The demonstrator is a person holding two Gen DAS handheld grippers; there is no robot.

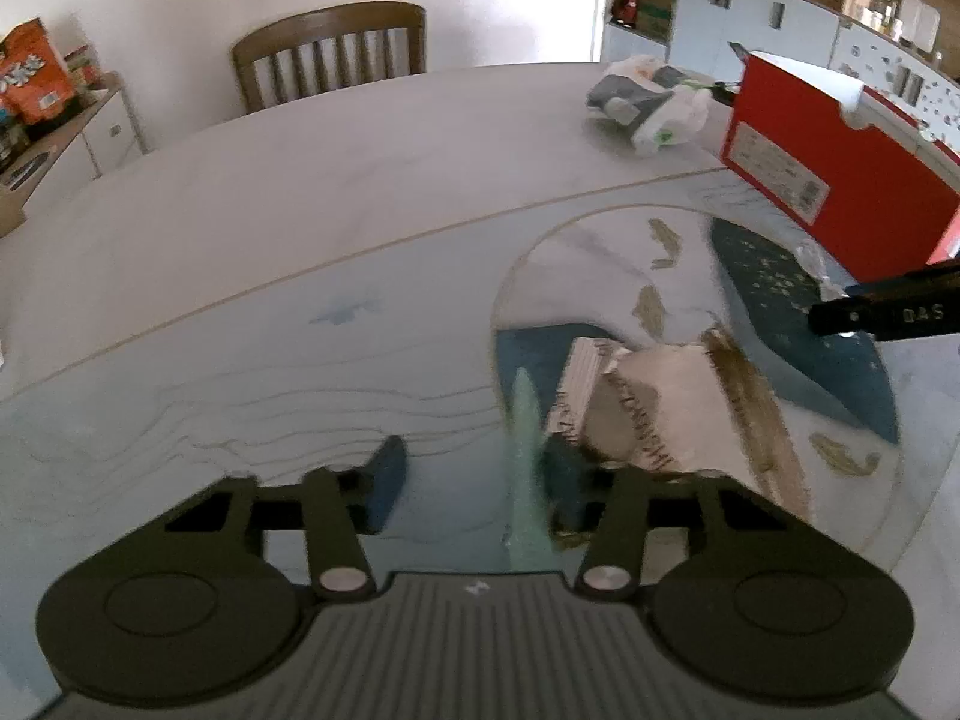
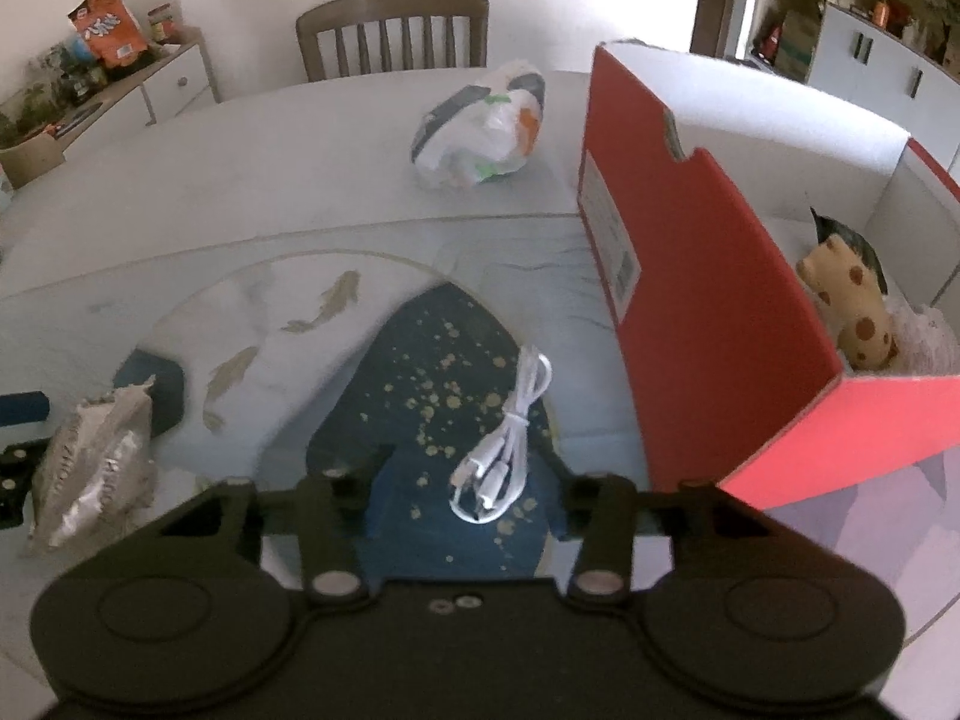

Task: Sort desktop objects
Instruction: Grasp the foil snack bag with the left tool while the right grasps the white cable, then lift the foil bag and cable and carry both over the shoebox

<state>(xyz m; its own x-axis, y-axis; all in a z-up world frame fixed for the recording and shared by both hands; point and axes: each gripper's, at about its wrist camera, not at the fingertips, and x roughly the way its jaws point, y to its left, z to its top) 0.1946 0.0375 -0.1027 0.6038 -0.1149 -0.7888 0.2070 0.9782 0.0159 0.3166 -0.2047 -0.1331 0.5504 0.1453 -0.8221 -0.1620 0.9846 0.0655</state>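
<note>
My left gripper (image 1: 474, 480) hovers low over the patterned mat (image 1: 270, 372), jaws apart. A narrow pale green thing (image 1: 523, 468), blurred, stands between the fingers, and the left blue pad (image 1: 387, 480) is clear of it. A crumpled silver packet (image 1: 648, 408) lies just beyond the right finger. My right gripper (image 2: 462, 489) is open over a coiled white cable (image 2: 501, 450) on the dark blue patch; neither pad presses it. The open red box (image 2: 690, 300) stands to the right with a spotted giraffe toy (image 2: 852, 312) inside.
A filled white plastic bag (image 2: 480, 132) sits further back on the table (image 2: 270, 168). A wooden chair (image 2: 390, 30) stands behind it. A sideboard (image 2: 168, 84) with snack bags is at the far left. One black finger of the right gripper (image 1: 840, 318) reaches in beside the red box (image 1: 840, 180).
</note>
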